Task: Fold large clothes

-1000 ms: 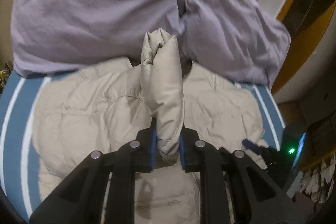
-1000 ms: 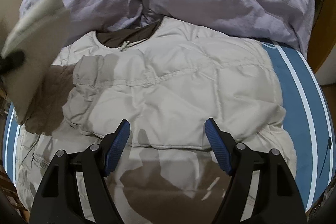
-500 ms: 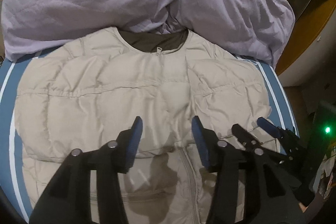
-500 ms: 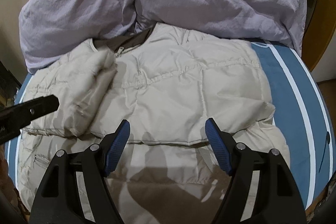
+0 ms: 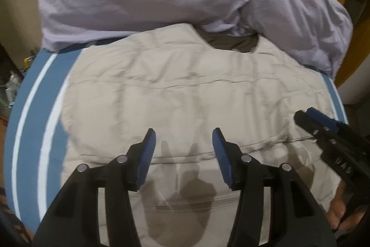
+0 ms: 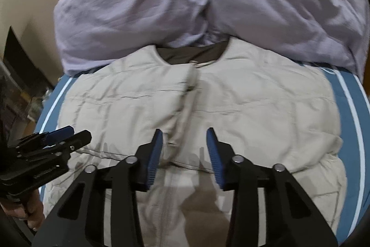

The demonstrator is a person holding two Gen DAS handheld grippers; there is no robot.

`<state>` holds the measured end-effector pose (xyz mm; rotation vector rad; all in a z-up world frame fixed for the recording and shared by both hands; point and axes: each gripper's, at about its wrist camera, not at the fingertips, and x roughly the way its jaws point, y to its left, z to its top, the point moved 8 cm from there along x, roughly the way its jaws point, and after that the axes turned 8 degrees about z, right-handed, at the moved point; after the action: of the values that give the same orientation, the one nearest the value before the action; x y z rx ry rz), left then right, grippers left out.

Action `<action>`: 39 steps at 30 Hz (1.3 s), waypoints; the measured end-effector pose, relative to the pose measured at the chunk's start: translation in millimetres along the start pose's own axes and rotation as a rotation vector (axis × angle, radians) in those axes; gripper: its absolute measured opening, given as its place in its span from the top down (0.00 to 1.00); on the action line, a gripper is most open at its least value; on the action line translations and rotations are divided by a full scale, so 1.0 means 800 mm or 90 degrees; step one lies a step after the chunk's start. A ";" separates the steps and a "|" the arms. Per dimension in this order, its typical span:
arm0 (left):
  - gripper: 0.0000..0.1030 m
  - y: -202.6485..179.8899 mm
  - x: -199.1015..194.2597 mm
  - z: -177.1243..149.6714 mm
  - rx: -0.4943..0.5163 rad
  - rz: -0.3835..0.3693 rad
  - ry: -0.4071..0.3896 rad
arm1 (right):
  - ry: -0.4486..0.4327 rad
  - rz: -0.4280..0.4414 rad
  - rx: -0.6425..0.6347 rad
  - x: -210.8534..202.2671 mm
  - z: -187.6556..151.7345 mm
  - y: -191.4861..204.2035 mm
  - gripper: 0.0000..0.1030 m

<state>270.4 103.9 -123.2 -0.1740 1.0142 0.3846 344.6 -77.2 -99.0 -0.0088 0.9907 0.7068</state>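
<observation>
We see the left gripper and right gripper both spread wide, empty, hovering above the beige puffer jacket on the striped bed.

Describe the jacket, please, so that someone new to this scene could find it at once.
Start from the blue bed cover with white stripes. The jacket lies flat on it, its brown-lined collar against the heaped lilac duvet. It is the only beige, quilted thing, with a zip down its middle.

Right tongs hover open above the beige padded jacket.
</observation>
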 end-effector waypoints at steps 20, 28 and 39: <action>0.45 0.090 0.070 0.007 -0.041 0.095 0.032 | 0.064 -0.012 0.044 0.077 -0.033 -0.015 0.80; 0.44 0.085 0.094 0.004 -0.048 0.084 0.039 | 0.066 0.014 0.073 0.087 -0.035 -0.022 0.81; 0.35 0.126 0.018 -0.032 -0.071 0.055 0.018 | 0.037 0.045 0.083 0.011 -0.035 -0.045 0.37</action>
<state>217.7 191.5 -145.5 -0.2371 1.0317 0.5183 346.4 -109.3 -132.6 0.1213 1.0961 0.7083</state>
